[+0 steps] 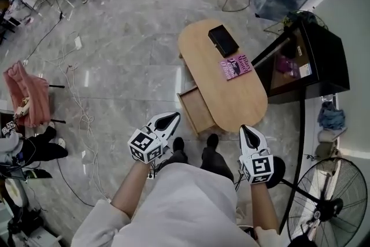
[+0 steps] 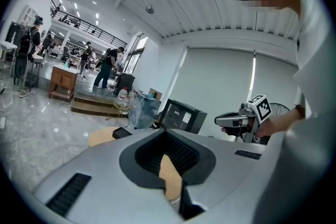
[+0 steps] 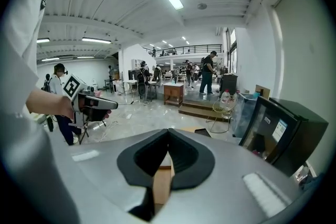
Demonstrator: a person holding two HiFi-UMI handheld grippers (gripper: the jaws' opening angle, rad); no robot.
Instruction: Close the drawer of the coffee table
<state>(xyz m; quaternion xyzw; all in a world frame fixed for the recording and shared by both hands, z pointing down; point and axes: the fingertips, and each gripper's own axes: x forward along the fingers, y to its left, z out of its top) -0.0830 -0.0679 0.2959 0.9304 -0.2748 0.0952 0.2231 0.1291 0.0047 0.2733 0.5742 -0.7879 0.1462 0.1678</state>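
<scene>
drawer (image 1: 198,110): open, pulled out of the coffee table's long side; wooden, and it looks empty inside.
drawer location: head view, sticks out picture-left at the table's near end, just ahead of the person's shoes (image 1: 178,144).
handling: probably a light, stiff wood box on runners. Not fragile or slippery. Should slide under a steady push but may bind if pushed off-centre.
where to take it: no grasp needed. Press flat on the middle of the front panel (image 1: 187,115) and push towards the table.
coffee table (image 1: 231,95): oval wood top. A black box (image 1: 223,40) and a pink book (image 1: 235,66) lie on it, well apart from the drawer, so unlikely to shift.
left gripper (image 1: 172,117): jaws pressed together, nothing between them. Near the drawer front, apparently not touching. Best placed for the push.
right gripper (image 1: 246,131): jaws together, empty. Near the table's near end, other side from the drawer.
risk: closed tips could skid off the panel edge.
</scene>
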